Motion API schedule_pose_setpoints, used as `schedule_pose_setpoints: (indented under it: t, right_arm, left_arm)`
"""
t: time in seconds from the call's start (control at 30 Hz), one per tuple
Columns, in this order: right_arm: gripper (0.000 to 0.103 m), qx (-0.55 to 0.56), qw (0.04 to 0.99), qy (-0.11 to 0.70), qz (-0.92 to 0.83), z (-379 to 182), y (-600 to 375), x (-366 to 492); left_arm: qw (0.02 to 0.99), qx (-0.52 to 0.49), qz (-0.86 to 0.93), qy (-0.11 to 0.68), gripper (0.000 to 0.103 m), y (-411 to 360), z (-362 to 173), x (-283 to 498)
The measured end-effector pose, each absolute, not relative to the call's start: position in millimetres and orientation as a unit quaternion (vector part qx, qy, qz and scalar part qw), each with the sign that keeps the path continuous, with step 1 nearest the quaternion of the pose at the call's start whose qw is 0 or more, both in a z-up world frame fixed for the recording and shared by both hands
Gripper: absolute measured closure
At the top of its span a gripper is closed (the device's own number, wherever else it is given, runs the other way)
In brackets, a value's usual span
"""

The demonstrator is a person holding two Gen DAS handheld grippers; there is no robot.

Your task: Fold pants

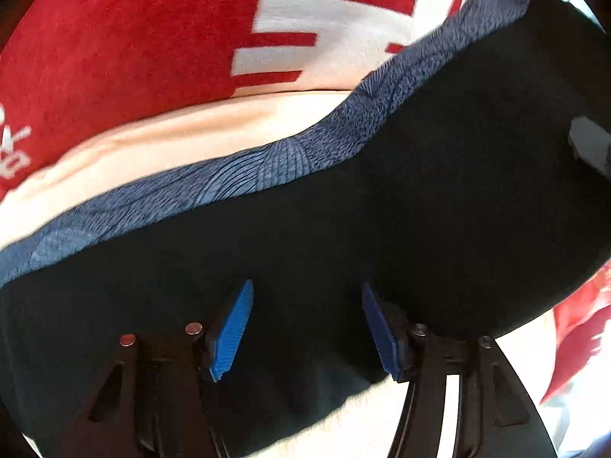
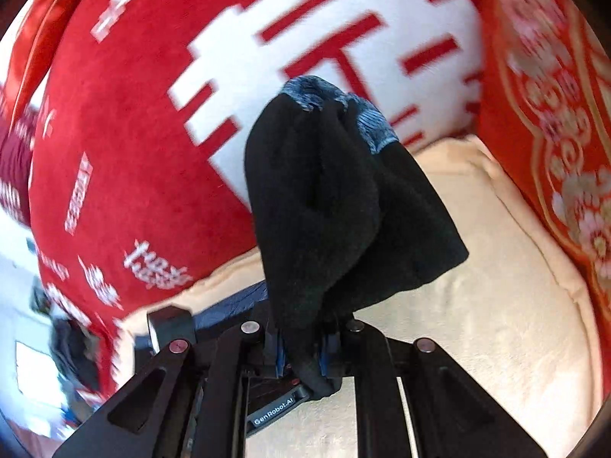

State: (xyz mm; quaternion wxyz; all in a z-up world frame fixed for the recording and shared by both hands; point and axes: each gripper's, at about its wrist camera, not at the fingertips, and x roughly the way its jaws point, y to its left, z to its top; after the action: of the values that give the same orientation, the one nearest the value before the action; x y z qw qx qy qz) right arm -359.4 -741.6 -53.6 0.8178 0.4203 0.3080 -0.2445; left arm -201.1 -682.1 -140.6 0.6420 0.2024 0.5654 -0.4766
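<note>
Over the cream cushion point(image 2: 496, 267), the black pants point(image 2: 343, 210) are pinched in the right gripper point(image 2: 301, 347); the left gripper point(image 1: 305, 328) is held half-spread above them, gripping nothing. One thin pinch: slippage is risked.

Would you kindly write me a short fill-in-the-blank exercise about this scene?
1. The right claw is shut on the ____ pants.
2. The left claw has ____ pads.
3. The pants' waistband is patterned ____.
4. The cushion behind is red and ____.

Missing: black; blue; blue; white
</note>
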Motion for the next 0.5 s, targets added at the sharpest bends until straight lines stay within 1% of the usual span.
schedule_pose_setpoints:
  t: [0.03, 0.07, 0.1, 0.2, 0.33, 0.4, 0.5]
  right_arm:
    - [0.089, 0.405, 0.822, 0.317, -0.243, -48.3, -733.4, -352.8]
    - [0.089, 0.394, 0.825, 0.324, -0.243, -44.9, -727.9, -348.4]
    - [0.089, 0.376, 0.828, 0.336, -0.242, -40.7, -717.2, -338.3]
    - [0.089, 0.326, 0.838, 0.369, -0.235, -37.9, -682.7, -307.9]
    - [0.084, 0.258, 0.843, 0.417, -0.220, -52.3, -626.5, -254.8]
    - [0.081, 0.224, 0.842, 0.442, -0.211, -66.2, -597.4, -228.4]
    - [0.073, 0.158, 0.832, 0.491, -0.203, -99.4, -548.4, -191.5]
  left_arm:
    - [0.645, 0.194, -0.471, 0.570, 0.041, -672.2, -135.8, -191.2]
    - [0.655, 0.185, -0.462, 0.568, 0.028, -660.0, -127.2, -181.2]
    - [0.664, 0.179, -0.457, 0.565, 0.018, -650.4, -121.0, -173.8]
    - [0.683, 0.170, -0.438, 0.560, 0.018, -612.9, -103.7, -143.2]
    - [0.700, 0.174, -0.390, 0.572, 0.018, -556.7, -99.7, -95.4]
    - [0.707, 0.178, -0.367, 0.578, 0.018, -530.7, -102.2, -76.5]
    - [0.718, 0.186, -0.331, 0.584, 0.018, -481.2, -108.9, -60.3]
